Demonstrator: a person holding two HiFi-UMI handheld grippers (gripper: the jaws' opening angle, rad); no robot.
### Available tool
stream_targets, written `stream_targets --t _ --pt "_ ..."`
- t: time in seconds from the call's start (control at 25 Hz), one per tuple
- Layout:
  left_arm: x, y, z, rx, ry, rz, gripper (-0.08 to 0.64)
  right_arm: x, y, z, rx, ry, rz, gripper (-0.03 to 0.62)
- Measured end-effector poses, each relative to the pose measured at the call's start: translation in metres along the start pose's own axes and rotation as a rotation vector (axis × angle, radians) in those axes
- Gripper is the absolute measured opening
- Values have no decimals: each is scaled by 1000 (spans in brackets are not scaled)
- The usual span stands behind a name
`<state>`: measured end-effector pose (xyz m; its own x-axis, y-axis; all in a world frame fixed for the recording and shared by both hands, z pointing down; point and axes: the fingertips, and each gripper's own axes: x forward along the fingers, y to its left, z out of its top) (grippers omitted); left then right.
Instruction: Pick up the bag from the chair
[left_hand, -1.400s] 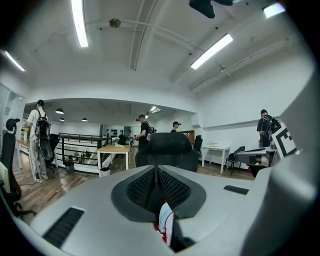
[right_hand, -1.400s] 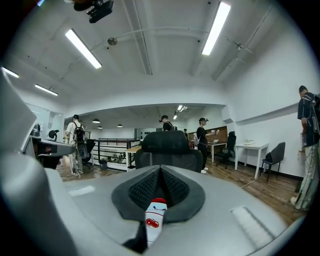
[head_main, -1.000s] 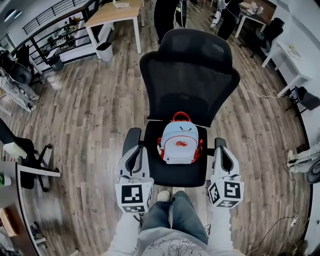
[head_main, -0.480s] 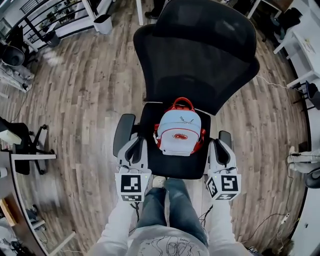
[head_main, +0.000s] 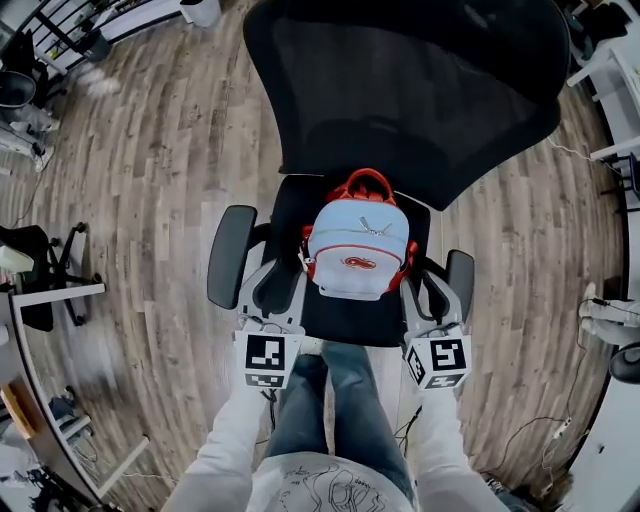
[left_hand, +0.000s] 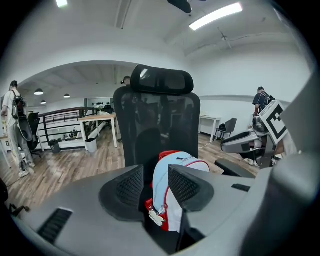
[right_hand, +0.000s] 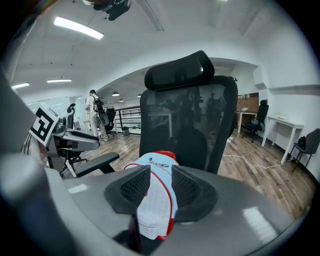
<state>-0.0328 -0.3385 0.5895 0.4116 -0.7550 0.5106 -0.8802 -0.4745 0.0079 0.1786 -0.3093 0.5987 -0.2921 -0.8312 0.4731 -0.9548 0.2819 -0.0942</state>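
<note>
A small light-blue backpack with red trim (head_main: 358, 248) stands upright on the seat of a black mesh office chair (head_main: 400, 90), leaning against the backrest. My left gripper (head_main: 278, 285) is open just left of the bag's lower corner, over the seat beside the left armrest (head_main: 228, 255). My right gripper (head_main: 425, 292) is open at the bag's right side, by the right armrest (head_main: 460, 275). In the left gripper view the bag (left_hand: 180, 160) shows through the open left gripper (left_hand: 156, 182). In the right gripper view the bag (right_hand: 156, 160) sits just beyond the open right gripper (right_hand: 160, 182). Neither gripper holds anything.
The person's jeans-clad legs (head_main: 330, 400) stand at the seat's front edge. Another black chair (head_main: 40, 270) and a white desk edge (head_main: 20, 330) are at the left. A cable (head_main: 560, 425) lies on the wooden floor at the right. People stand far off (left_hand: 12, 125).
Both grippers have moved forward, from in front of the armrests to either side of the bag. The head view has come closer over the chair. The bag has not moved.
</note>
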Motion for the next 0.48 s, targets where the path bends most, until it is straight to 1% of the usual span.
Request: stream_targets --t 0.12,0.28,0.4,0.48 --pt "21 -4 -22 8 39 -24 155 19 -5 -24 0 39 32 145" --pt "46 -10 -48 28 76 -62 170 40 -11 -51 4 78 61 146" --pt "60 -13 -65 31 100 -90 172 51 -15 -66 2 101 65 146" --pt "69 -15 -74 47 115 -103 173 58 -18 -72 -8 112 66 146"
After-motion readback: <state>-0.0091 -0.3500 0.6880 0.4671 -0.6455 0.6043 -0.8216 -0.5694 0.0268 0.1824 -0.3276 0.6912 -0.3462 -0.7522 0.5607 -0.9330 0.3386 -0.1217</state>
